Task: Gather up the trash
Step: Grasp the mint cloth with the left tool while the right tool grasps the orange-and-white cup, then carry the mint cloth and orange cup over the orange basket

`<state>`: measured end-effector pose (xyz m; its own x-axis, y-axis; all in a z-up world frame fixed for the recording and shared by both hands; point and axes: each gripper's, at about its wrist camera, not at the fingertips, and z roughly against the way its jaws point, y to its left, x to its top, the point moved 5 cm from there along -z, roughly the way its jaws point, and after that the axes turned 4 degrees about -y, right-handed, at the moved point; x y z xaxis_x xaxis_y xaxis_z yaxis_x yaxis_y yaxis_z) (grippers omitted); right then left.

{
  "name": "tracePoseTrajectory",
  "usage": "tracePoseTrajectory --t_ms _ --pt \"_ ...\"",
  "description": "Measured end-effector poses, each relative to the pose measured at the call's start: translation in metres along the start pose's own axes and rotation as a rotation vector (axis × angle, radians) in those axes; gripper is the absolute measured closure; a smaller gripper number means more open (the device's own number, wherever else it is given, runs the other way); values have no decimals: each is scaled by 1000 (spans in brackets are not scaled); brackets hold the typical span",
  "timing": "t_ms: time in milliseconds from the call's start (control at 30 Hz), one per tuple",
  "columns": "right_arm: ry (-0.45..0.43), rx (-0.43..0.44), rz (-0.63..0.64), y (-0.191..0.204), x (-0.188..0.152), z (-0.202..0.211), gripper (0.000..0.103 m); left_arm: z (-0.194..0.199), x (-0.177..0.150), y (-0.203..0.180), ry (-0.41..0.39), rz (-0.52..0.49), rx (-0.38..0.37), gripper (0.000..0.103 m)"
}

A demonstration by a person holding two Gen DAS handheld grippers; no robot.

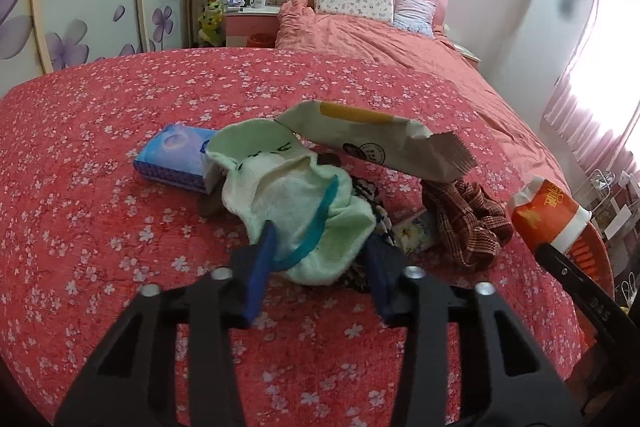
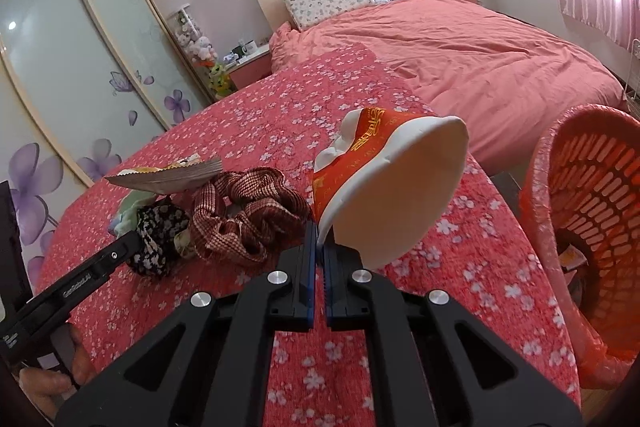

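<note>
My right gripper (image 2: 319, 239) is shut on the rim of a crushed red and white paper cup (image 2: 384, 183), held above the bed beside the orange basket (image 2: 536, 187). The cup also shows in the left wrist view (image 1: 548, 215). My left gripper (image 1: 320, 247) is open, its blue fingers (image 1: 260, 267) on either side of a pale green sock (image 1: 304, 211) lying on the red floral bedspread (image 1: 100, 227). A torn beige paper wrapper (image 1: 372, 139) rests on the pile behind the sock; it also shows in the right wrist view (image 2: 172, 173).
A blue tissue pack (image 1: 172, 155) lies left of the sock. A brown checked cloth (image 2: 244, 219) and a black floral cloth (image 2: 160, 239) lie in the pile, with a small printed packet (image 1: 416, 231) between them. Pillows and a bedside table stand at the far end.
</note>
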<state>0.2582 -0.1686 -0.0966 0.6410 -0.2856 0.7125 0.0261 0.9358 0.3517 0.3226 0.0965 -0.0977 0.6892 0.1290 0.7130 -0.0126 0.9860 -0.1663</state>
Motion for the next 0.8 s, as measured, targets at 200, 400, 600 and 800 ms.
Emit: tracePoseTrajectory --t_ms 200,400,600,800 --pt "-26 -1 25 6 0 11 100 15 1 6 -20 11 -42 84" --pt "-53 1 33 7 2 23 100 35 7 13 -54 15 -60 88" --pt "-74 5 36 8 1 36 100 53 12 20 -75 24 -63 92" --pt "-115 11 39 9 5 56 100 82 20 16 -119 16 -77 93"
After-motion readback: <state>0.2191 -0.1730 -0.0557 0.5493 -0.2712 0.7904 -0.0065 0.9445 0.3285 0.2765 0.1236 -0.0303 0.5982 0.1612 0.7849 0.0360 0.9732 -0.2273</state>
